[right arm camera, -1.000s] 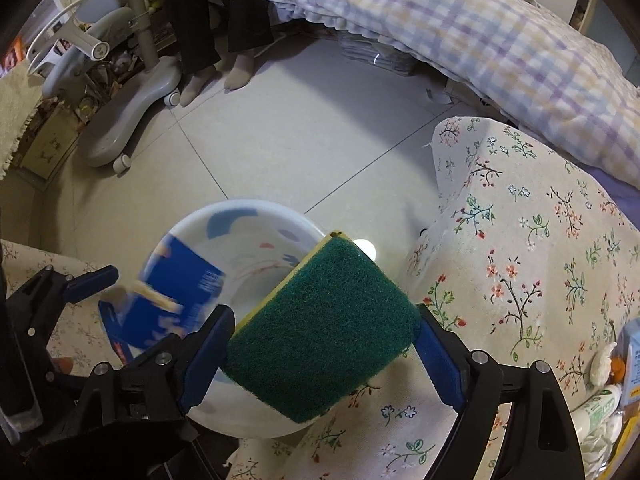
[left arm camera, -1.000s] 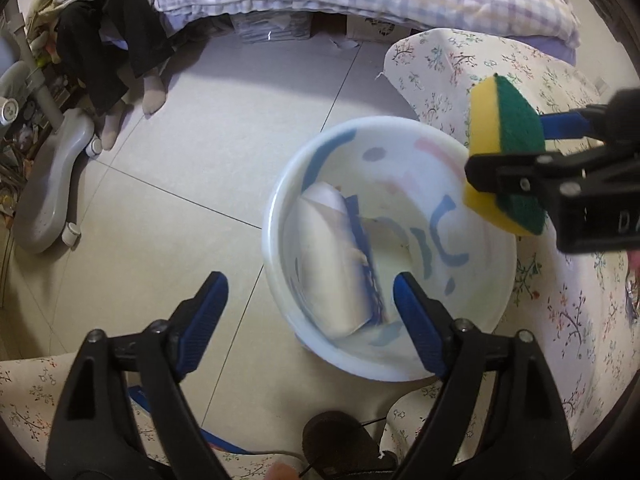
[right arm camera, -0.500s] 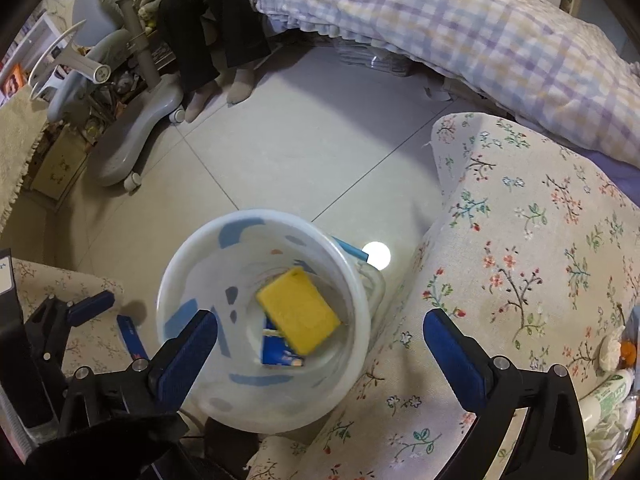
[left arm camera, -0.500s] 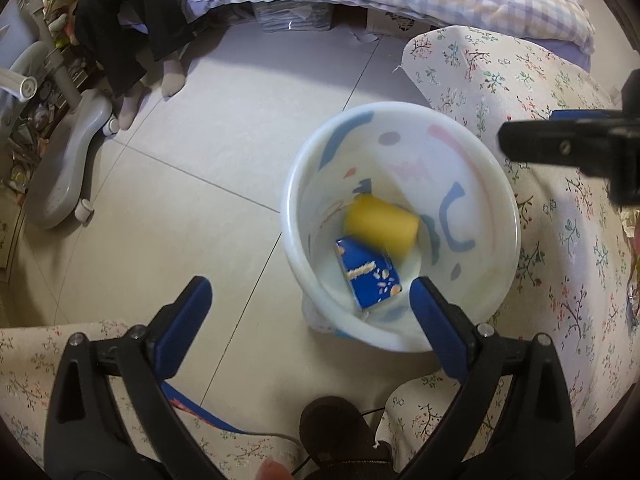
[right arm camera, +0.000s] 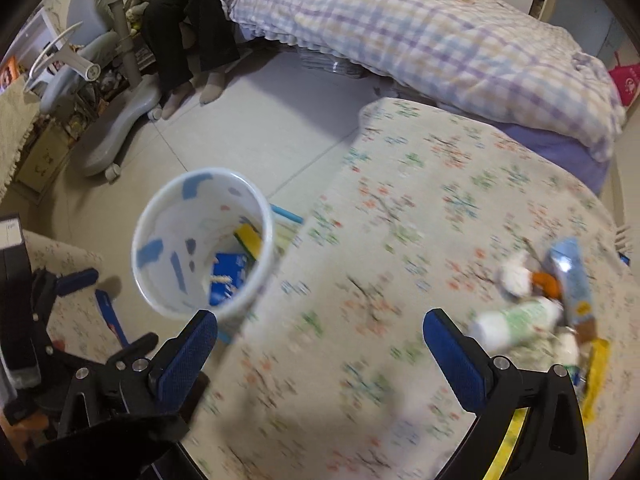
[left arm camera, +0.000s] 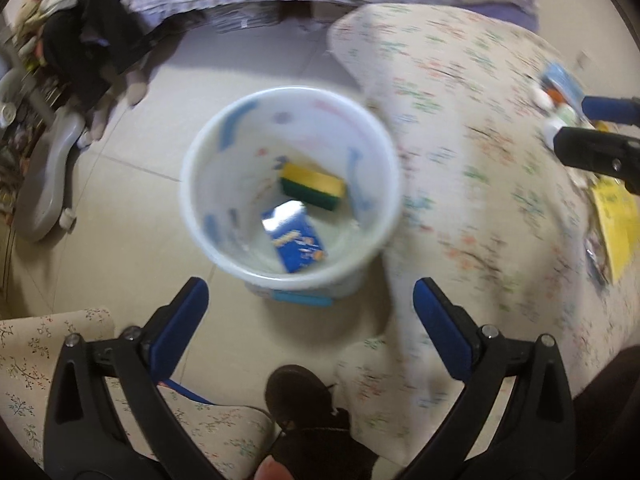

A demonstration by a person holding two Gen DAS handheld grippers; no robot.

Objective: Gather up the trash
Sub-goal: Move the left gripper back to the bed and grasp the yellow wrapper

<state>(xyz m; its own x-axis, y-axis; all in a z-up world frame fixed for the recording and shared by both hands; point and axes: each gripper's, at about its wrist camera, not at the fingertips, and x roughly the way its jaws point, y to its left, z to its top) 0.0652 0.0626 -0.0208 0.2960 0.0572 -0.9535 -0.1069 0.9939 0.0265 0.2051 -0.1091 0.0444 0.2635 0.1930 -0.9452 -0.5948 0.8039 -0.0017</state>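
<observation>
The bin point(left arm camera: 224, 248) stood on the tiled floor point(left arm camera: 132, 216), its rim just beside the edge of the floral-clothed table point(left arm camera: 472, 184). Inside it lay a sponge point(left arm camera: 312, 184), yellow side up, and below it a blue box point(left arm camera: 296, 240), both at the bottom and against the wall nearer the table.

The left gripper point(left arm camera: 310, 312) hung above the floor just short of the bin's near rim. Its jaws had just been opening and stood wide, with nothing between them but floor and the bin's lower edge. A dark shoe point(left arm camera: 300, 396) showed beneath it, and a corner of a second floral cloth point(left arm camera: 52, 344) lay at lower left.

The right gripper point(right arm camera: 320, 340) hovered over the table near its left edge, jaws likewise wide apart and empty, having just been opening. Bare cloth lay between its fingers. Past the right finger, toward the table's far right side, a cluster of trash remained: a white-and-green bottle point(right arm camera: 520, 320), a light blue wrapper point(right arm camera: 572, 276), a white crumpled wad point(right arm camera: 514, 276), something orange point(right arm camera: 546, 282) and a yellow packet point(right arm camera: 596, 372), all close together or touching.

Open floor stretched from the bin toward the bed point(right arm camera: 420, 28) and a grey chair base point(right arm camera: 112, 140), where a seated person's socked feet point(right arm camera: 196, 92) rested.
</observation>
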